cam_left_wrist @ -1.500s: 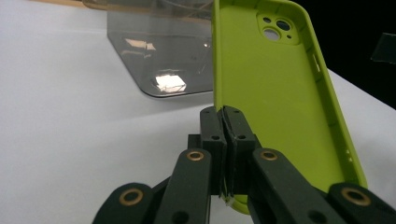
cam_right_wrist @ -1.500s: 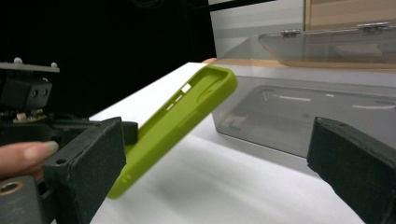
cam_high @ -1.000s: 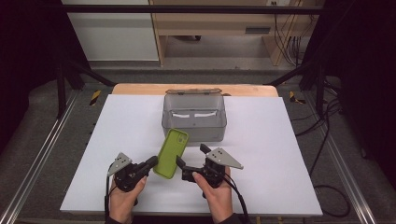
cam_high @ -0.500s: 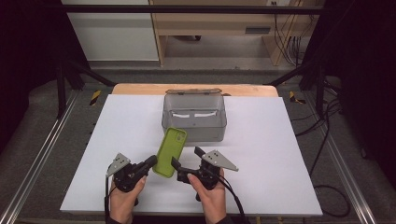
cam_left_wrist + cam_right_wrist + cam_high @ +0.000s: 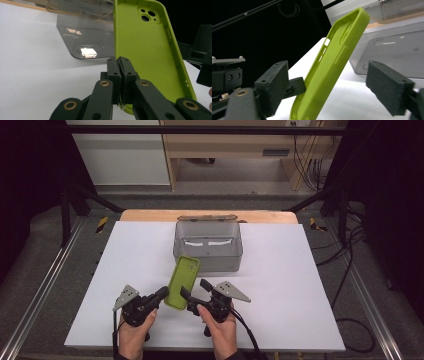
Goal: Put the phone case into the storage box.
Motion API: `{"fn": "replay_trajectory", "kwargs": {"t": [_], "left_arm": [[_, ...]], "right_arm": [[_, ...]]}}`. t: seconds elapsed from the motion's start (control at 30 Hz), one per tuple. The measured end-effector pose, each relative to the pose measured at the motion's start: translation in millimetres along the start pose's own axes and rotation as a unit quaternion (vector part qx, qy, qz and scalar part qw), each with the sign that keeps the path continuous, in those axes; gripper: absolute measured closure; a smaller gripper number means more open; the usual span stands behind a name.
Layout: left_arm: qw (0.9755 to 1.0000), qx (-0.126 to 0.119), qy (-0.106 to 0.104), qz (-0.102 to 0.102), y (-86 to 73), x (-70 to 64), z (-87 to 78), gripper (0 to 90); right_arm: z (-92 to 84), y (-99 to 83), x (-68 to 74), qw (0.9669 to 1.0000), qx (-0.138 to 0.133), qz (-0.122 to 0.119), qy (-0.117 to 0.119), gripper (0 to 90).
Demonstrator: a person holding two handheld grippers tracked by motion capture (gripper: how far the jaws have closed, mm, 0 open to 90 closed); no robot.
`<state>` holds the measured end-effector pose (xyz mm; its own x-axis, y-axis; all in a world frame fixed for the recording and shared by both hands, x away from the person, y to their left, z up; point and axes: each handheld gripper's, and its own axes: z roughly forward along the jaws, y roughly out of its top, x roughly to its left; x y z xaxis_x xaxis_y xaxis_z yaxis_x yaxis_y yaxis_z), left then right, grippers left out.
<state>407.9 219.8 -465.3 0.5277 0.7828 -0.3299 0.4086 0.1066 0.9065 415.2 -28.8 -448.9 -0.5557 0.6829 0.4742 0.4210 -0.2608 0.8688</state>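
A lime-green phone case (image 5: 183,281) is held tilted above the white table, its camera-hole end toward the box. My left gripper (image 5: 164,293) is shut on the case's lower edge; in the left gripper view the jaws (image 5: 120,65) pinch the rim of the case (image 5: 147,50), whose hollow inside faces right. My right gripper (image 5: 195,289) is open just right of the case. In the right gripper view its two pads (image 5: 330,85) stand wide apart, with the case (image 5: 332,65) between them, touching neither.
A clear grey plastic box (image 5: 208,245) with its lid open stands at the back middle of the white table top (image 5: 300,285), just beyond the case. Dark floor and metal rails flank the table on both sides.
My right gripper has shifted a little to the left, closer to the case. The left gripper and the case have barely moved.
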Motion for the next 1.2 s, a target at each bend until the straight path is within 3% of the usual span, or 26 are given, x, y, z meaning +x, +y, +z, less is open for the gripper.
{"fn": "replay_trajectory", "kwargs": {"t": [0.27, 0.5, 1.2], "left_arm": [[1.0, -0.003, -0.001, -0.008, -0.7, 0.8, -0.5, 88.3], [0.9999, -0.004, -0.002, -0.011, -1.5, 1.5, 0.0, 88.2], [0.9999, -0.009, -0.005, -0.01, -1.4, 0.6, -0.6, 88.2]], "right_arm": [[5.2, -1.9, -3.0, 0.9991, -0.007, 0.038, 0.017, 37.1], [8.2, -4.4, -4.7, 0.9982, -0.004, 0.054, 0.027, 48.3], [10.4, -5.4, -8.9, 0.9956, -0.005, 0.083, 0.043, 60.9]]}}
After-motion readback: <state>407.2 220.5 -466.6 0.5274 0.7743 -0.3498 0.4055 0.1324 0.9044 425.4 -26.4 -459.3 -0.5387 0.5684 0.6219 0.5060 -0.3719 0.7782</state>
